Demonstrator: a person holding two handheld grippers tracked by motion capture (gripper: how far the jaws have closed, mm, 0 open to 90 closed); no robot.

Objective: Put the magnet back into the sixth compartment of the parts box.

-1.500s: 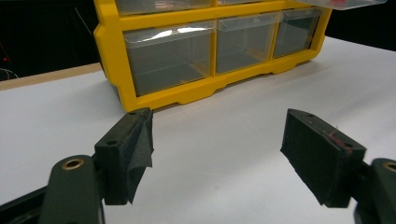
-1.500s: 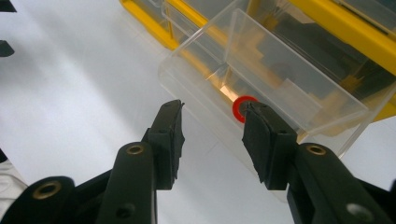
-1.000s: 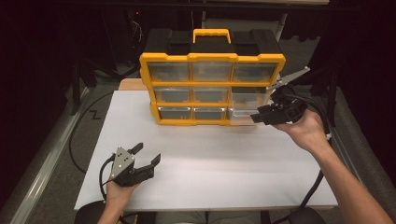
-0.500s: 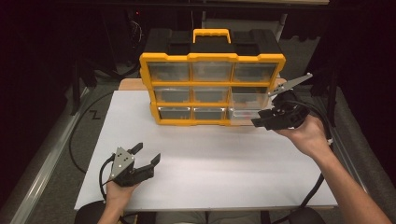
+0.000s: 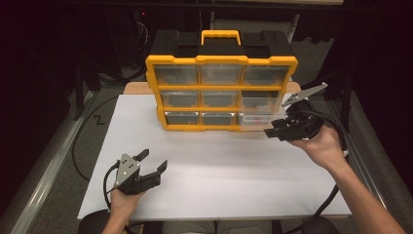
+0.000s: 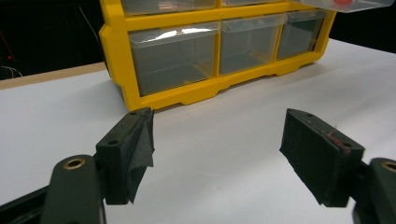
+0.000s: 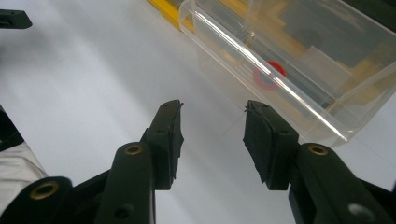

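My right gripper (image 7: 212,123), jaws apart on nothing after just opening slightly, sits by the pulled-out clear plastic drawer (image 7: 299,70) holding a blurry red ring (image 7: 268,77) on the white table (image 5: 219,170); room dark.

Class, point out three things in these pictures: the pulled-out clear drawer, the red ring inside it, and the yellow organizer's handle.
Drawer (image 7: 299,93), right gripper view, on its clear front wall.
Red ring (image 7: 268,77), right gripper view, on its band, seen through the drawer wall.
Handle (image 5: 220,34), high view, on its top bar.
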